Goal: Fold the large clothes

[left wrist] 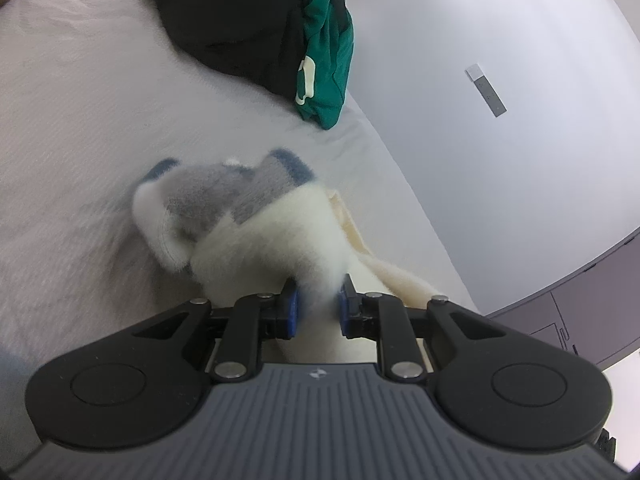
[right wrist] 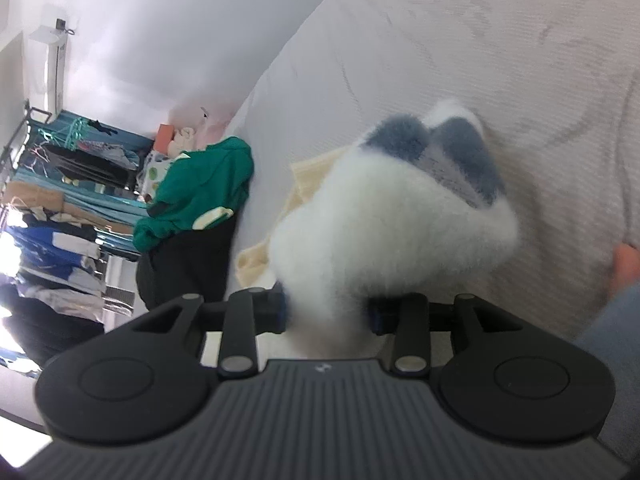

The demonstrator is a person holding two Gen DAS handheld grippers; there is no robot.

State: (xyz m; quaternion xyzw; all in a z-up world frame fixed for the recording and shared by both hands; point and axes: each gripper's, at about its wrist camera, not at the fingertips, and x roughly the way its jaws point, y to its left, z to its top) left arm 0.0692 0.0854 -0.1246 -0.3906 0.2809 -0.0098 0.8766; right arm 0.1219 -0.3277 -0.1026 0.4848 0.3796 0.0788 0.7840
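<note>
A fluffy white fleece garment with grey and blue patches hangs bunched over the bed. My left gripper is shut on a white fold of it. In the right wrist view the same fleece garment fills the middle, blurred. My right gripper is shut on another white fold of it. A cream lining or cloth shows beside the fleece. The garment's lower part is hidden behind both grippers.
A black garment and a green garment lie heaped at the bed's edge by the white wall; the green one also shows in the right wrist view. Clothes racks stand beyond. A person's hand is at right.
</note>
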